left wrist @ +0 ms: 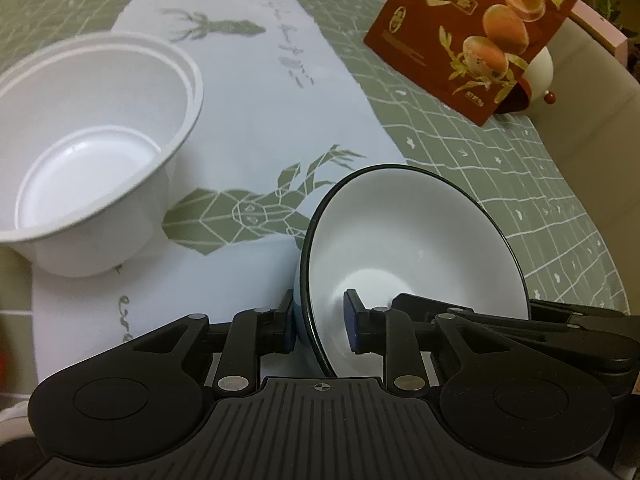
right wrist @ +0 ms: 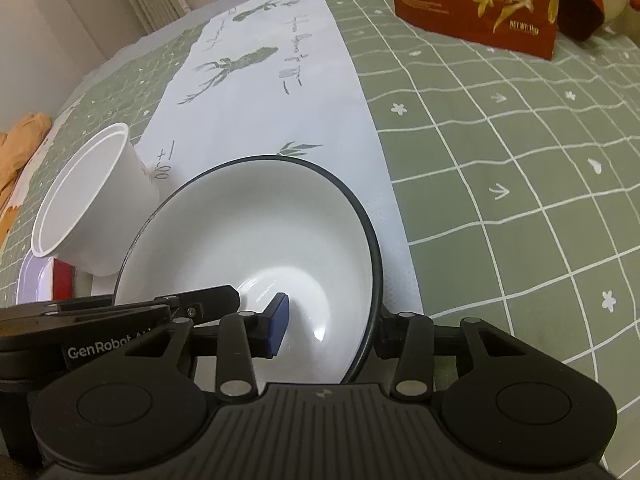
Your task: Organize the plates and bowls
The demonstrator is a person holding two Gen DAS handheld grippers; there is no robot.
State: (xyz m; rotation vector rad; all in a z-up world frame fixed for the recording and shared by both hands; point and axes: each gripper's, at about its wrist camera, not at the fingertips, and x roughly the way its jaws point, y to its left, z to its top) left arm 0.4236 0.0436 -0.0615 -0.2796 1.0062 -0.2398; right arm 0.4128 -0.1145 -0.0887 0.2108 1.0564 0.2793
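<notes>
A white ceramic bowl with a dark rim (left wrist: 412, 240) is held tilted over the tablecloth. My left gripper (left wrist: 320, 326) is shut on its left rim, one pad outside and one inside. My right gripper (right wrist: 328, 330) is shut on the opposite rim of the same bowl (right wrist: 256, 232). The right gripper's body (left wrist: 520, 332) shows behind the bowl in the left wrist view. A white plastic bowl (left wrist: 92, 152) stands to the left on the table, empty; it also shows in the right wrist view (right wrist: 88, 204).
A red-brown snack box (left wrist: 476, 36) stands at the far right, with a white round object (left wrist: 540, 76) behind it. The green grid tablecloth (right wrist: 500, 140) has a white deer-print strip. A purple-edged tray (right wrist: 32, 280) and orange cloth (right wrist: 20, 144) lie at the left.
</notes>
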